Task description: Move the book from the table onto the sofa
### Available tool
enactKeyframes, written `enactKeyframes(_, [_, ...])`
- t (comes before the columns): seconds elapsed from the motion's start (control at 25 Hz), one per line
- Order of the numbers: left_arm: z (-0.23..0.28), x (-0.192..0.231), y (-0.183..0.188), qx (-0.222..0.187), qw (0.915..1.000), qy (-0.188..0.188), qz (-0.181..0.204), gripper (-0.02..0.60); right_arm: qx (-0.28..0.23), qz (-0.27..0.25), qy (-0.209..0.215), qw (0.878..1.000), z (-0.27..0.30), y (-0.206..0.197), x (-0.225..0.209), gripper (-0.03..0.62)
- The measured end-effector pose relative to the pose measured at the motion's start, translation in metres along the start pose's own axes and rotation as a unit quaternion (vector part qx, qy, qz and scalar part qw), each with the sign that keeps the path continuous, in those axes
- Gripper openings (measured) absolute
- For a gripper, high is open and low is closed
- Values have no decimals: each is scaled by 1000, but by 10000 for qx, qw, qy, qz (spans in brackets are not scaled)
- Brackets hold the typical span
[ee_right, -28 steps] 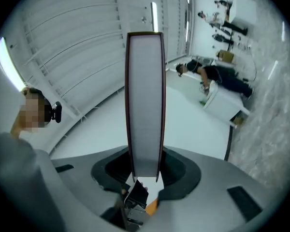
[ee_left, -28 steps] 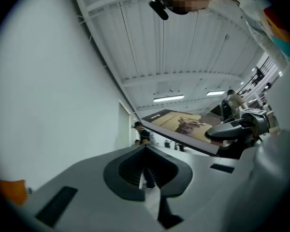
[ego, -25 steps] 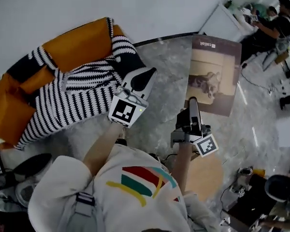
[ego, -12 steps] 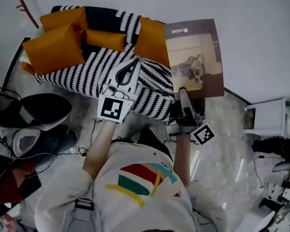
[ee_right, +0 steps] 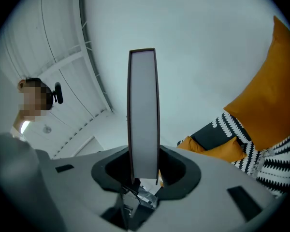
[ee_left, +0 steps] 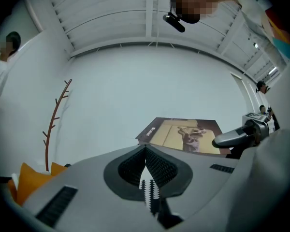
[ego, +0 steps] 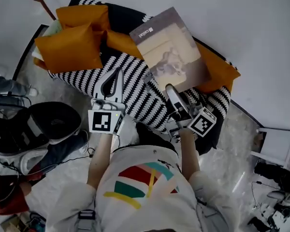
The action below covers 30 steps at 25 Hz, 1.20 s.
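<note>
The striped sofa (ego: 135, 88) lies just beyond both grippers, orange cushions (ego: 70, 47) at its far left. The book (ego: 170, 50) hangs flat over its right half, long axis running away from the right gripper (ego: 171, 92), which clamps its near edge. The left gripper (ego: 117, 73), jaws together and empty, points at the seat alongside, left of the book.

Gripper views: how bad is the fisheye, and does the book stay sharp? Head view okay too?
Left gripper view: heavy fisheye, black vignette corners, ceiling beams bowed; the book is small but its cover is legible. Right gripper view: same vignette; the book is edge-on and very close, its page edge a flat, slightly soft grey. Head view: dim, even light, no glare, cover sharp.
</note>
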State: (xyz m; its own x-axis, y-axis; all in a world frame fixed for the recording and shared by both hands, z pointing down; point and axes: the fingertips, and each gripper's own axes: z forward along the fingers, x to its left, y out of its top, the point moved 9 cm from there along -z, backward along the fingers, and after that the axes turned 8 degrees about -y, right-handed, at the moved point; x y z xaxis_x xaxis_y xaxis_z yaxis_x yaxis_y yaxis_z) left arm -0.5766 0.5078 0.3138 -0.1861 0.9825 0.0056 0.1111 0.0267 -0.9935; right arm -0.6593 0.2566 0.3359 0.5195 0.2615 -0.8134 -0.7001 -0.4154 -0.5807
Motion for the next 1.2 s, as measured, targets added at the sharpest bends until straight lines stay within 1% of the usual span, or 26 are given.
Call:
enactKeyframes(0.08, [19,25,-5,153,9999,78,1,8,248,-93,25,9996,32,6,-19,156])
enactKeyframes(0.2, [41,55,-13,295,9990,320,22,8,514,-33,83,9986,72,12,-44,156])
enactKeyframes(0.28, [51,67,-15,281,9985,463,23,8,644,77,136,9978,91,14,-56,158])
enactKeyframes(0.44, [63,81,-18,212,9975,653,161,8,910,258,203,9953,114,17,-75,158])
enactKeyframes(0.56, [66,101,-30,206,9968,760,148,8,1119,403,133,9928,133,7,-90,157])
enactKeyframes(0.68, [63,126,-62,502,9961,716,-90,8,1383,498,-45,9891,150,-12,-103,158])
enactKeyframes(0.76, [67,142,-81,609,9955,692,-233,8,1509,499,-124,9872,163,-21,-112,158])
enactKeyframes(0.88, [76,159,-107,768,9943,665,-319,8,1614,632,-236,9846,181,-36,-131,158])
enactKeyframes(1.0, [82,180,-145,959,9922,673,-430,8,1755,864,-404,9799,202,-60,-161,158])
enactKeyframes(1.2, [82,203,-223,1140,9880,817,-653,8,2089,1182,-605,9689,224,-114,-226,158])
